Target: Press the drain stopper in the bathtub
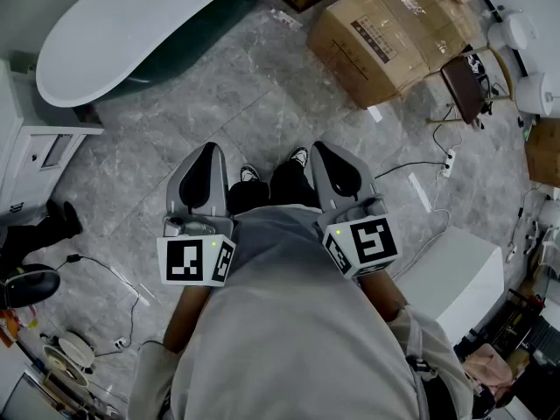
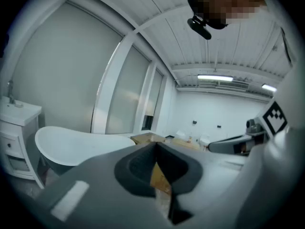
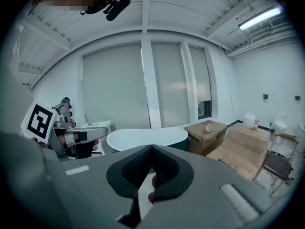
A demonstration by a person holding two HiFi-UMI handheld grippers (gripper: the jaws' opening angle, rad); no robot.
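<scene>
The white freestanding bathtub (image 1: pixel 131 24) stands at the far left of the grey tiled floor, some way ahead of the person. Its inside and the drain stopper are hidden in every view. I see the tub's rim in the left gripper view (image 2: pixel 76 144) and beyond the jaws in the right gripper view (image 3: pixel 145 137). Both grippers are held close to the person's waist and point forward. The left gripper (image 1: pixel 207 157) (image 2: pixel 155 147) has its jaws together with nothing between them. The right gripper (image 1: pixel 331 154) (image 3: pixel 151 149) is likewise shut and empty.
Large cardboard boxes (image 1: pixel 394 33) lie to the far right. A white vanity cabinet (image 1: pixel 39 151) stands at the left by the tub's end. A folding chair (image 1: pixel 464 86), a power strip (image 1: pixel 449 160) with cables and a white box (image 1: pixel 455 274) sit on the right.
</scene>
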